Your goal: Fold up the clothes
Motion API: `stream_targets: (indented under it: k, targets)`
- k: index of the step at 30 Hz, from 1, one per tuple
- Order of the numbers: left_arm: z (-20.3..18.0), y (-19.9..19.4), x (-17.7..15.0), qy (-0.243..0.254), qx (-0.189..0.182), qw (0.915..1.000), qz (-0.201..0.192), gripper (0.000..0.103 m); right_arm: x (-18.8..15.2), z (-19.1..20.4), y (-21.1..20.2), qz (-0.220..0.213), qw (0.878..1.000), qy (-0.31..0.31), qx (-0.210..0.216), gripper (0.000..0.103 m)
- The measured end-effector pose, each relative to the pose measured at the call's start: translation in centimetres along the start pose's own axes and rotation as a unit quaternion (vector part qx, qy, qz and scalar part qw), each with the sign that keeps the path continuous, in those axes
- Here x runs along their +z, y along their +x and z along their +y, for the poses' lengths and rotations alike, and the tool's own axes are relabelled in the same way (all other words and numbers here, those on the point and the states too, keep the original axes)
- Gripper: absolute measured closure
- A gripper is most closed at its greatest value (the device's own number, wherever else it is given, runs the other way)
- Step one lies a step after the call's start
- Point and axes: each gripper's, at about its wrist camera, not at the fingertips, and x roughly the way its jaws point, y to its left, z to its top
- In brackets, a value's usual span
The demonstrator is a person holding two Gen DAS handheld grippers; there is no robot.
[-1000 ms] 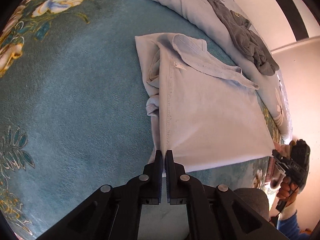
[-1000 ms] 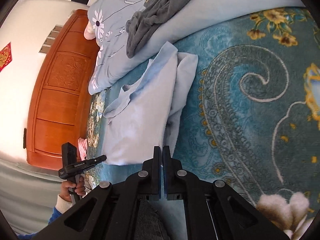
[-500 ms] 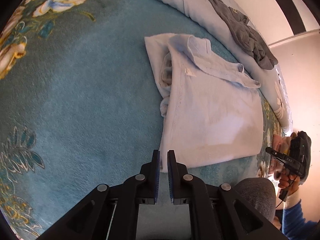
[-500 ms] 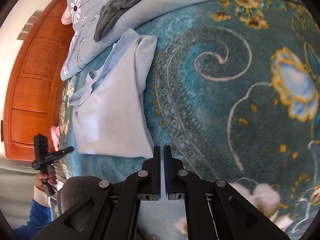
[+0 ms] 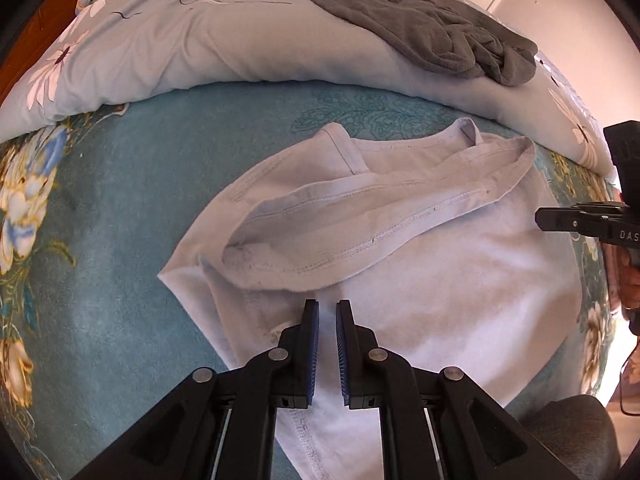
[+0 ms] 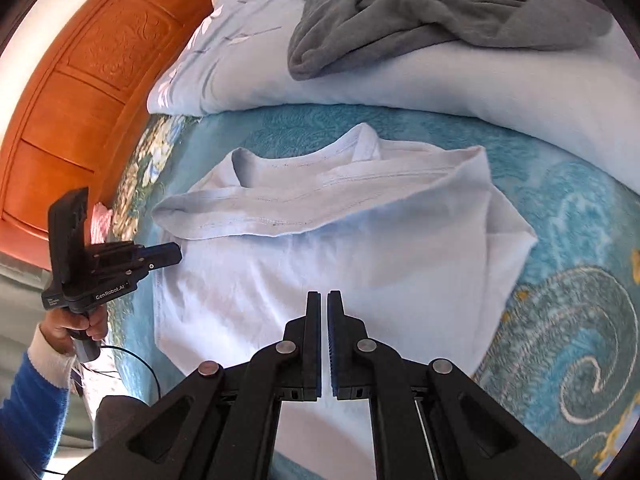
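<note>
A pale blue T-shirt (image 5: 460, 288) lies folded lengthwise on the teal patterned bedspread (image 5: 120, 240), with a sleeve laid across its upper part. It also shows in the right wrist view (image 6: 360, 264). My left gripper (image 5: 327, 308) hovers over the shirt's lower left part, its jaws a narrow gap apart and empty. My right gripper (image 6: 324, 298) hovers over the shirt's lower middle, jaws nearly together and empty. Each gripper shows in the other's view, the right one (image 5: 576, 222) and the left one (image 6: 160, 256), beside the shirt's edges.
A light blue floral quilt (image 5: 168, 36) lies rolled along the far side, with a crumpled grey garment (image 5: 432, 28) on it. A carved wooden headboard (image 6: 80, 80) stands at the left in the right wrist view. Bedspread lies bare around the shirt.
Both grippers have let go of the shirt's hem and swung round over the shirt, now facing the quilt. The shirt lies flat.
</note>
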Motion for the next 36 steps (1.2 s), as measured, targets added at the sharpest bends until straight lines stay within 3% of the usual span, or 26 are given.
stream_targets:
  k: [3, 6, 10, 14, 17, 18, 19, 20, 21, 23, 25, 28, 30, 34, 36]
  targets:
    - [2.1, -0.2, 1.2, -0.042, -0.007, 0.9984, -0.037, 0.093, 1.6, -0.2, 1.8, 0.010, 1.000, 0.001, 0.002, 0.099]
    - [4.7, 0.0, 2.4, -0.095, 0.009, 0.9937, -0.059, 0.092, 3.8, -1.0, 1.6, -0.022, 1.000, 0.017, -0.007, 0.099]
    - [8.1, 0.2, 2.2, -0.192, 0.028, 0.9788, -0.065, 0.092, 5.9, -3.1, 1.1, -0.050, 0.996, 0.054, -0.049, 0.099]
    - [8.0, -2.7, -0.6, -0.239, 0.005, 0.9664, -0.095, 0.092, 5.1, -5.0, -0.4, -0.054, 0.994, 0.083, -0.047, 0.099]
    - [6.0, -4.6, -3.3, -0.254, -0.036, 0.9620, -0.094, 0.089, 1.8, -5.9, -2.8, -0.077, 0.992, 0.099, -0.032, 0.099]
    - [5.0, -5.0, -4.2, -0.258, -0.058, 0.9599, -0.094, 0.083, 0.5, -6.4, -3.6, -0.082, 0.990, 0.108, -0.025, 0.090]
    - [4.0, -5.2, -5.0, -0.262, -0.082, 0.9571, -0.093, 0.078, -1.2, -7.0, -4.1, -0.081, 0.988, 0.127, -0.013, 0.072]
    - [2.8, -5.1, -5.7, -0.263, -0.106, 0.9548, -0.090, 0.069, -2.8, -7.7, -4.6, -0.081, 0.986, 0.146, -0.002, 0.063]
    - [1.4, -4.9, -6.2, -0.257, -0.124, 0.9545, -0.086, 0.065, -4.5, -8.3, -5.0, -0.079, 0.983, 0.165, 0.011, 0.055]
    - [-1.4, -4.2, -6.8, -0.236, -0.141, 0.9590, -0.069, 0.064, -7.7, -9.0, -5.7, -0.072, 0.978, 0.195, 0.029, 0.054]
    - [-3.7, -2.7, -7.2, -0.216, -0.131, 0.9667, -0.039, 0.064, -10.9, -9.6, -6.3, -0.066, 0.972, 0.222, 0.042, 0.054]
    - [-7.0, -0.5, -7.9, -0.197, -0.131, 0.9716, -0.001, 0.064, -15.0, -10.3, -6.4, -0.060, 0.960, 0.266, 0.070, 0.054]
    - [-8.8, 0.5, -8.2, -0.180, -0.140, 0.9736, 0.012, 0.064, -16.7, -10.4, -6.1, -0.057, 0.952, 0.288, 0.089, 0.054]
    - [-10.9, 1.3, -9.1, -0.156, -0.122, 0.9797, 0.031, 0.064, -17.8, -9.9, -6.0, -0.076, 0.940, 0.315, 0.102, 0.054]
    - [-10.5, 1.3, -9.5, -0.168, -0.132, 0.9764, 0.032, 0.064, -17.8, -9.5, -5.6, -0.077, 0.940, 0.318, 0.100, 0.054]
